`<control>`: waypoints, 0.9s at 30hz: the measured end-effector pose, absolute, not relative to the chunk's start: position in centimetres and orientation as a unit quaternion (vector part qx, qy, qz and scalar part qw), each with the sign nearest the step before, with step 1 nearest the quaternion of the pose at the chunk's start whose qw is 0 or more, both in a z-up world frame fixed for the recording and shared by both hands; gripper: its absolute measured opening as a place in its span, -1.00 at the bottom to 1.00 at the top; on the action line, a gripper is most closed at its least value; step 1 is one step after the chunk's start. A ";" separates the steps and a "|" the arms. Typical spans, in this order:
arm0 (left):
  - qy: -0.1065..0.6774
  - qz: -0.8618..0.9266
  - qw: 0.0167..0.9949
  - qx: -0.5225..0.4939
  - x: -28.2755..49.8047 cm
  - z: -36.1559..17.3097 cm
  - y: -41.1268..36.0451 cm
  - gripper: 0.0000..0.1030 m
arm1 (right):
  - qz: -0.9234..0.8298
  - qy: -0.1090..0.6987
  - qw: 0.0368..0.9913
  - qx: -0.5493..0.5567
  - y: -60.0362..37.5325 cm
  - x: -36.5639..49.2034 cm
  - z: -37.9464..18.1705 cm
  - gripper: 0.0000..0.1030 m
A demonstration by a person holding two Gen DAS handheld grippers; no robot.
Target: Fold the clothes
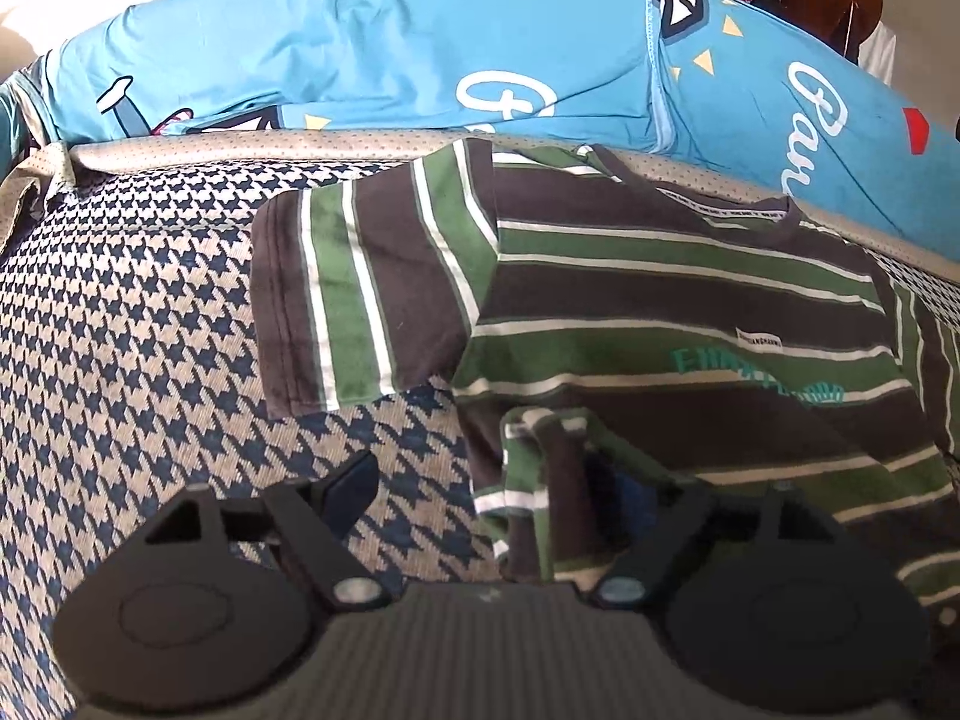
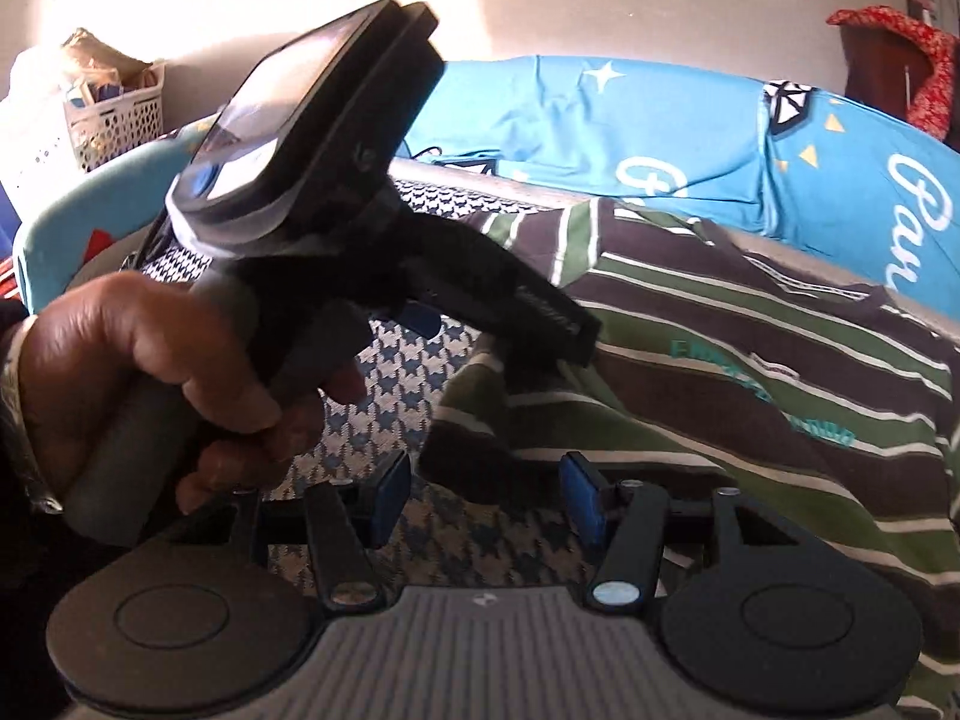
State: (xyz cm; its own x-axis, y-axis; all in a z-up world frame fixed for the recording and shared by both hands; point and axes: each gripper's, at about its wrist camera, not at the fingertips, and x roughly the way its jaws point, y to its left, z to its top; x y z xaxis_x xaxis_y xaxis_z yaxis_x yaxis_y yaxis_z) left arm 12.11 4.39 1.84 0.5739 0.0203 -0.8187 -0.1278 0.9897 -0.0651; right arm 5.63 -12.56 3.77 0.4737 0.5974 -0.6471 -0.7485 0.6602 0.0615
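Note:
A brown, green and white striped T-shirt [image 1: 660,300] lies front up on a houndstooth bed cover [image 1: 150,300], with one short sleeve [image 1: 336,300] spread to the left. My left gripper [image 1: 486,492] is open over the shirt's lower left edge. A raised fold of that edge [image 1: 540,468] stands against the inside of its right finger, which is partly hidden. In the right wrist view a hand [image 2: 150,360] holds the left gripper [image 2: 489,330] over the same edge of the shirt [image 2: 720,360]. My right gripper [image 2: 487,498] is open just in front, a dark corner of the shirt between its blue pads [image 2: 390,498], unpinched.
A bright blue printed sheet [image 1: 420,60] is bunched along the far side of the bed. A white basket [image 2: 114,114] with bags stands by the wall at the left. Red patterned cloth [image 2: 918,60] hangs on dark furniture at the far right.

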 end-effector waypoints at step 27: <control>0.461 0.039 0.885 -0.053 11.7 2.1 5.4 0.56 | 0.369 0.325 0.856 -0.160 -9.5 6.0 1.4 -0.63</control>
